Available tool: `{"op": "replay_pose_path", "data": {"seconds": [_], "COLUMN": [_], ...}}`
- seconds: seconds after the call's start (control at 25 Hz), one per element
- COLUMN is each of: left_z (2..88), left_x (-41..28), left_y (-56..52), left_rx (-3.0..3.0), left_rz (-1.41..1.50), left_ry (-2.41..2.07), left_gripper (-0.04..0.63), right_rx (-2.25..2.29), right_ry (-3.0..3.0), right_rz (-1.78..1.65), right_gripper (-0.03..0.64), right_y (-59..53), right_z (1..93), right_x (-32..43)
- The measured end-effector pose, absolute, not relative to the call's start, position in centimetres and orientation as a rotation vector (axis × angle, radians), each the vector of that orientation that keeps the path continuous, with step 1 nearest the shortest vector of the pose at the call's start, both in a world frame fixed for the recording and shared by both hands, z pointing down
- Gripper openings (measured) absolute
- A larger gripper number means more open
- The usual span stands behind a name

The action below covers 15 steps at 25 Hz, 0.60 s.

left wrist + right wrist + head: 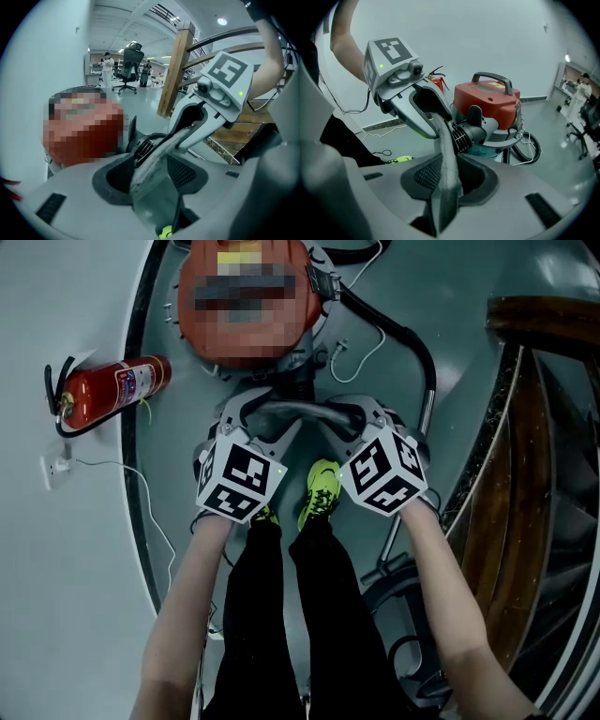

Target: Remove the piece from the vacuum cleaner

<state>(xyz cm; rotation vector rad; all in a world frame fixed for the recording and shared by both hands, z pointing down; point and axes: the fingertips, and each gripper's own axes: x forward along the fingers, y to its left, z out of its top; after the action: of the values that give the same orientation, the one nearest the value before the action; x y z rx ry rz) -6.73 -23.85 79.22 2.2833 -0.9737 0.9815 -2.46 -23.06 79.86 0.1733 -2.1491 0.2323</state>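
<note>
The red vacuum cleaner (pixel 248 343) stands on the floor ahead of me, its black ribbed hose connector (pixel 464 136) facing me. A grey curved piece (pixel 292 412) spans between my two grippers just in front of that connector. My left gripper (pixel 246 409) is shut on its left end, where the piece (pixel 159 154) runs between the jaws. At the other end my right gripper (pixel 349 413) is shut on the piece (pixel 447 159). Each gripper view shows the other gripper (pixel 206 112) (pixel 417 108) holding the far end.
A red fire extinguisher (pixel 112 390) lies on the floor at the left beside a white cable (pixel 122 474). The black hose (pixel 412 338) loops off to the right. A wooden stair rail (pixel 511 474) runs along the right. My yellow-green shoe (pixel 321 488) is below the grippers.
</note>
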Motion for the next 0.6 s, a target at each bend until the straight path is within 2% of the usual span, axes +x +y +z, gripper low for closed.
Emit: {"op": "replay_pose_path", "data": {"seconds": [0.2, 0.6], "left_z": [79.31, 79.27], "left_x": [-6.86, -7.22], "left_y": [-23.78, -23.44], "left_rx": [2.285, 2.295], "left_rz": [0.990, 1.029], "left_ry": [-0.967, -0.949], "left_gripper": [0.171, 0.117], "right_rx": [0.166, 0.188], "right_ry": [-2.148, -2.135], "right_rz": [0.217, 0.177], "right_gripper": [0.073, 0.058], "right_y": [-23.29, -23.17], "right_z": [79.85, 79.79], "right_x": [-2.42, -2.38]}}
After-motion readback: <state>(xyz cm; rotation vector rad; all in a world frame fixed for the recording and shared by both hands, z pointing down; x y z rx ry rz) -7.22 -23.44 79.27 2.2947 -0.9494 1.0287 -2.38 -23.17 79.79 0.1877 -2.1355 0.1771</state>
